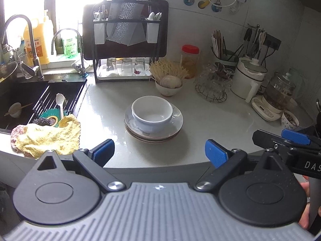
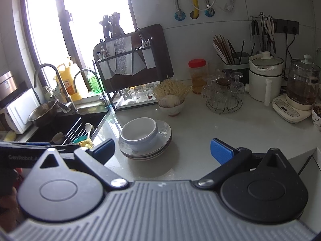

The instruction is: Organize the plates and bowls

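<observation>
Both claws stand wide and hold nothing. From the left wrist camera, the left claw (image 1: 159, 150) hangs back over the near edge of the counter (image 1: 200, 120), its blue pads spread well apart. Straight ahead sits a white bowl (image 1: 151, 110) upright on a stack of plates (image 1: 153, 129), apart from both claws. The right claw (image 1: 289, 138) shows at the right edge, side-on, so its spread cannot be read from here.

This stack fits two readings: dishes gathered and finished, or dishes waiting to go to the rack (image 1: 124, 46) behind. Judging only by how they lie, any lift would go best with the bowl taken by its rim on its own, since it sits loose on the top plate and could slide if the plates are tilted. The counter looks wet and glossy, so a plate may skid when nudged.

From the right wrist camera, the right claw (image 2: 162, 149) is plainly wide, the same bowl (image 2: 139, 133) and plates (image 2: 145, 147) just beyond its left finger.

How many plates lie under the bowl is hard to count; only edges show. A small bowl (image 1: 15, 110) with chopsticks lies deep in the dark sink (image 1: 12, 92), half lost in shadow. Glare from the window washes out the bottles beside the tap.
</observation>
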The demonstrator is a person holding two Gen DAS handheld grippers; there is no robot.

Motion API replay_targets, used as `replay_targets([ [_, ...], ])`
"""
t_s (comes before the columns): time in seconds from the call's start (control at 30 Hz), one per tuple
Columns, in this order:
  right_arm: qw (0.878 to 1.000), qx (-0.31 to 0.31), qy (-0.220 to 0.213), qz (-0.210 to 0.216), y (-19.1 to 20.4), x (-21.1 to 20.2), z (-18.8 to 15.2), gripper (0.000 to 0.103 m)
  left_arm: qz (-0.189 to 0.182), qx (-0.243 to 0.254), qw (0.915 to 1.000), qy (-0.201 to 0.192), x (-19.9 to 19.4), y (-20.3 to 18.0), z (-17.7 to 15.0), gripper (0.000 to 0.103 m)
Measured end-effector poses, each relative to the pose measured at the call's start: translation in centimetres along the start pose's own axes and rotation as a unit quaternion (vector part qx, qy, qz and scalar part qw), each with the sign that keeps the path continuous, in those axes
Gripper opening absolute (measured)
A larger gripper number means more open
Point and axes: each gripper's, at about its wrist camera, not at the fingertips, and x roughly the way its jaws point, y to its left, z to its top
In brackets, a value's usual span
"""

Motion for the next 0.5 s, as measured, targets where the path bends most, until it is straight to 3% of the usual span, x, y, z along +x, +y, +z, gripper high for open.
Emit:
replay_targets([
  [0.5,1.0,-0.007,-0.005,-0.002,0.32,0.04,-0.06,0.103,0.004,-0.005,1.0,-0.003,-0.14,0.21,-0.48,0.099],
])
